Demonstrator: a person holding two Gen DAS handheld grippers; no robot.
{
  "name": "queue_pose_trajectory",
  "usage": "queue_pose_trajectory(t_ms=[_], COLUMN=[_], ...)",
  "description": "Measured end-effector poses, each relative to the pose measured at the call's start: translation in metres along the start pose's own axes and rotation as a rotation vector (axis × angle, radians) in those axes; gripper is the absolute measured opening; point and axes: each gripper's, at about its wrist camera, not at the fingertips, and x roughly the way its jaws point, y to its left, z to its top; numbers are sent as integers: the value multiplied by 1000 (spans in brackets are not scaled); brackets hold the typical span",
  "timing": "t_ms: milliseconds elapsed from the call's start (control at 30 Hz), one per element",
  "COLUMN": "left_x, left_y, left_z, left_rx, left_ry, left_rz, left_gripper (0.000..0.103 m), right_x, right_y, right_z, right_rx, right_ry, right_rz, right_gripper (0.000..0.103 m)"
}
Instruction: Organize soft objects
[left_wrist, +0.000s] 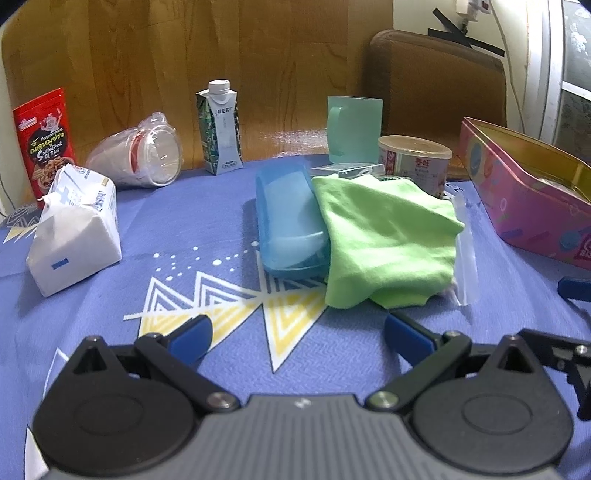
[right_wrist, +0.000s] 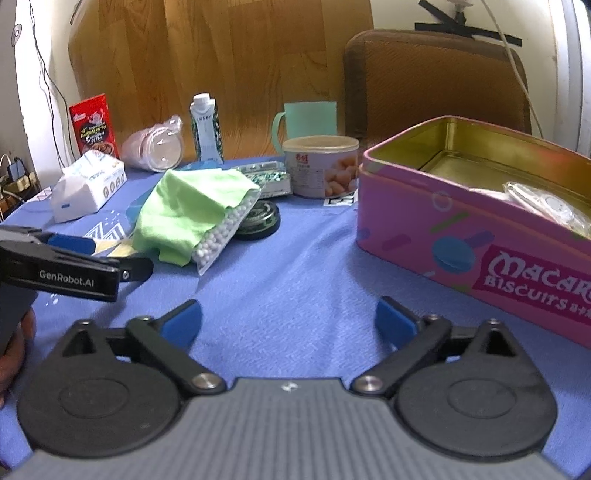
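Note:
A green cloth lies crumpled on the blue tablecloth, draped over a clear bag of white beads. It also shows in the right wrist view. A white tissue pack lies at the left, also in the right wrist view. An open pink biscuit tin stands at the right with a small clear packet inside; it also shows in the left wrist view. My left gripper is open and empty, just short of the cloth. My right gripper is open and empty, left of the tin.
A blue plastic case lies beside the cloth. A can, teal mug, drink carton, tipped plastic cup, red snack box and a dark round lid stand around. A brown chair is behind.

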Motion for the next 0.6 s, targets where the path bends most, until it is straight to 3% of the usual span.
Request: queue_pose_trajectory(t_ms=[267,600], left_x=[-4,-4], left_y=[7,7], left_z=[-2,-1], left_rx=[13,30], left_ry=[2,9], left_rz=[-52,-55], left_gripper=[103,103], right_x=[-4,-10], right_y=[4,7], right_z=[-3,-8], right_rx=[-38,-62], right_ry=[18,4], right_rz=[-1,-28], right_gripper=[103,103])
